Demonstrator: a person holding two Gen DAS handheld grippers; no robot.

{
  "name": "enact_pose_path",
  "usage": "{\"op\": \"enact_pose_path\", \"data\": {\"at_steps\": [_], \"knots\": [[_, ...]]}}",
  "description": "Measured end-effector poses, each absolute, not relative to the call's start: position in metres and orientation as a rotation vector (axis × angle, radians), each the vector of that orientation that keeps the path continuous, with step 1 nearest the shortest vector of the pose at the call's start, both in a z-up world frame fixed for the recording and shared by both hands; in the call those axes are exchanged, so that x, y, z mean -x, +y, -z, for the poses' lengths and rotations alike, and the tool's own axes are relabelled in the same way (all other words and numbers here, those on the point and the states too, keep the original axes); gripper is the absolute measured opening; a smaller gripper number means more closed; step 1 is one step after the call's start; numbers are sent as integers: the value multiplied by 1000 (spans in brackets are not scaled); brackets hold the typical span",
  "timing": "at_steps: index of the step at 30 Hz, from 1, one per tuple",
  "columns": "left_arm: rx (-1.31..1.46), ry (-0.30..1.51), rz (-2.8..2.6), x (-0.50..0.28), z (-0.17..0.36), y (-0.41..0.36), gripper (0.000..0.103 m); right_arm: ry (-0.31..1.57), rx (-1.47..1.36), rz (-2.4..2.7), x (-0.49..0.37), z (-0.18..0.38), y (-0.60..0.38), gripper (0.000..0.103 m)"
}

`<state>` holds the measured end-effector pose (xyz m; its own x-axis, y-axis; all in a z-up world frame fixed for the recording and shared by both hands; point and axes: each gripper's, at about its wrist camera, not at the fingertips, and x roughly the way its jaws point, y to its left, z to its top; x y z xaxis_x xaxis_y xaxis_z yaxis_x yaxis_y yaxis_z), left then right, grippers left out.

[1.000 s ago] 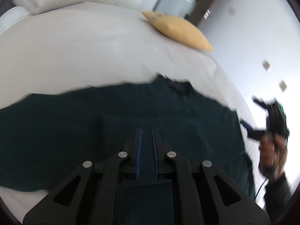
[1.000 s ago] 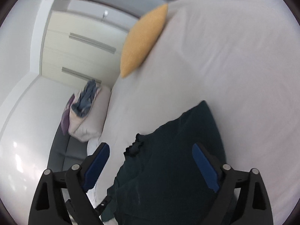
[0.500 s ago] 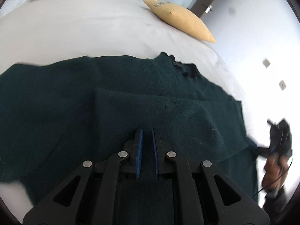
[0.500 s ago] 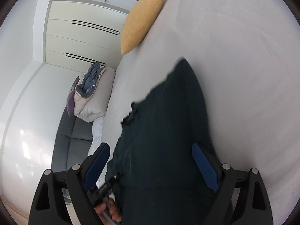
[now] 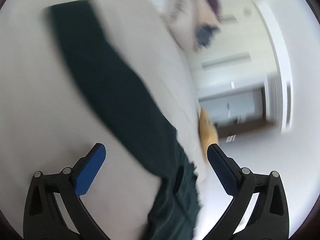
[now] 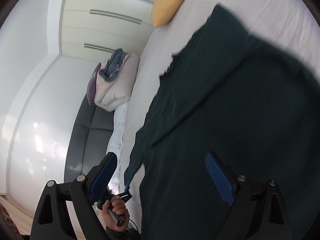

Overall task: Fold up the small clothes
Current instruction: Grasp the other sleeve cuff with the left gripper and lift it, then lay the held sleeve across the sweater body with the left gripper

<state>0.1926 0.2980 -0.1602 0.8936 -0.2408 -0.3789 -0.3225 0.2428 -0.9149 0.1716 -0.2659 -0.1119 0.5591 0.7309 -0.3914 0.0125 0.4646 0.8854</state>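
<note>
A dark green knit garment [image 5: 100, 76] lies spread on the white bed [image 5: 30, 90]. In the blurred left wrist view it runs as a long strip from the upper left down between my left gripper's [image 5: 155, 150] blue pads. Those jaws are opening and stand wide, with neither pad touching the cloth. In the right wrist view the garment [image 6: 230, 110] fills the right half, with its scalloped neckline towards the top. My right gripper [image 6: 161, 160] hangs open over the garment's left edge, gripping nothing. A hand [image 6: 116, 214] below it holds the left gripper's handle.
A yellow pillow [image 6: 170, 0] lies at the far end of the bed [image 6: 260, 4]. A heap of bedding and clothes [image 6: 112, 80] sits on a dark sofa [image 6: 86, 132] beside the bed. Cream wardrobe doors [image 6: 100, 20] stand behind.
My left gripper went from shut on the garment to wide open, let go of it, then swung and rolled sideways. My right gripper stayed open and moved closer over the garment.
</note>
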Motion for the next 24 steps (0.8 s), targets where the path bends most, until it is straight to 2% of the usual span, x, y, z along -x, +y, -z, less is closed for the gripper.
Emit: {"op": "enact_pose_path", "data": {"at_steps": [7, 9, 13, 15, 16, 18, 21, 24], "knots": [[1538, 378, -114, -177, 181, 366, 99, 913, -974, -545, -166, 103, -228, 93], [1604, 387, -141, -191, 193, 387, 86, 918, -967, -546, -165, 101, -224, 93], [1671, 366, -140, -194, 203, 415, 79, 924, -959, -548, -161, 99, -218, 93], [1688, 378, -157, -196, 208, 419, 60, 931, -964, -544, -163, 103, -216, 93], [1700, 378, -161, -196, 213, 422, 54, 935, -967, -540, -164, 105, -215, 93], [1706, 391, -174, -199, 221, 429, 30, 940, -975, -536, -164, 110, -214, 93], [1689, 408, -201, -203, 229, 429, 16, 939, -986, -534, -164, 114, -217, 92], [1612, 434, -218, -211, 219, 425, 7, 914, -1007, -539, -160, 114, -226, 92]]}}
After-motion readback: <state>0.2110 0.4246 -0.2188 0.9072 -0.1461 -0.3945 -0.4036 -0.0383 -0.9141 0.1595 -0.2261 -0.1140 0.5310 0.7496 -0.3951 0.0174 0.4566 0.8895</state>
